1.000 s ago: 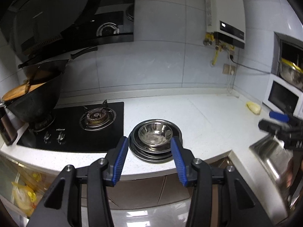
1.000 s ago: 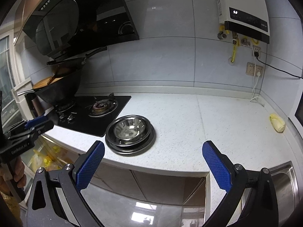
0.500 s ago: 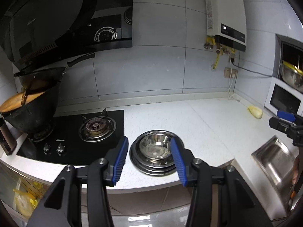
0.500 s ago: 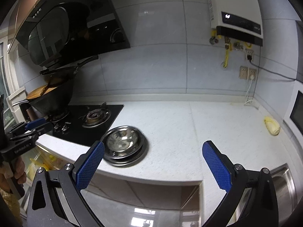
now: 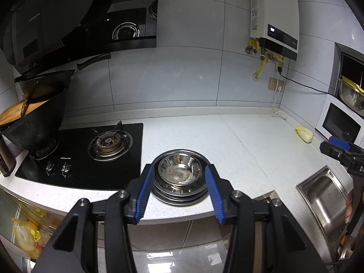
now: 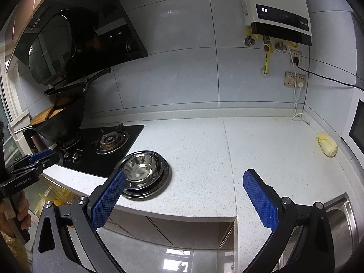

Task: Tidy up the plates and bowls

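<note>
Nearest me, the left gripper hangs short of the counter edge, jaws partly spread with nothing between them. The right gripper is spread wide, also empty. Just beyond, a steel bowl sits nested on what look like stacked plates at the counter's front edge, beside the black hob. Farther right lies the sink.
</note>
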The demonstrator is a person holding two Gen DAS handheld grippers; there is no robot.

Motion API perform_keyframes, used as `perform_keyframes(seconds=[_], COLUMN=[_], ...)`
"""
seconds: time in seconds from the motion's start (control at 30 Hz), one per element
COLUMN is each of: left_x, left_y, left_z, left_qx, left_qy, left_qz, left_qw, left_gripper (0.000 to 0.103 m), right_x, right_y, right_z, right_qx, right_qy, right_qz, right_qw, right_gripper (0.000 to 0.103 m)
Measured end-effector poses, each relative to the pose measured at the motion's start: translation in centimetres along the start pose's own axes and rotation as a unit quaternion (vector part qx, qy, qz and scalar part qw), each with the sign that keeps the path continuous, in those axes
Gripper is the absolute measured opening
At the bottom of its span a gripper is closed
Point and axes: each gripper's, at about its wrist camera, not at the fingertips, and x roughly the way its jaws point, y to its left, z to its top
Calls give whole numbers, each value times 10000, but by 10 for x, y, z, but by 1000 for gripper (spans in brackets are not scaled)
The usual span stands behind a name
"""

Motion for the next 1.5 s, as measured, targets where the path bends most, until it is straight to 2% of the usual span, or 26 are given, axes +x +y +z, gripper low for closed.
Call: perform_keyframes(seconds=[0.37, 0.6, 0.9, 1.17, 1.5], left_x=[-6, -8, -5, 1, 2], left_y=[-1, 5, 3, -2, 5], left_z=[-6, -12, -13, -12, -14], left_qx=[-29, -125, -8, 37, -52], left_qy=[59, 39, -16, 20, 92], left_qz=[49, 259, 568, 435, 464], left_qw=[10000, 9996, 9984, 9990, 9989], left_gripper=[45, 45, 45, 45, 45], right_x=[6, 9, 5, 2, 10], right_y=[-3, -1, -7, -9, 0], right_z=[-1, -6, -9, -7, -6], right_qx=[6, 18, 171, 183, 64], right_qy=[139, 223, 228, 248, 323], right_qz=[140, 161, 75, -5, 192], right_qw=[9998, 9996, 9996, 9995, 9993], right_gripper=[102, 102, 102, 102, 102])
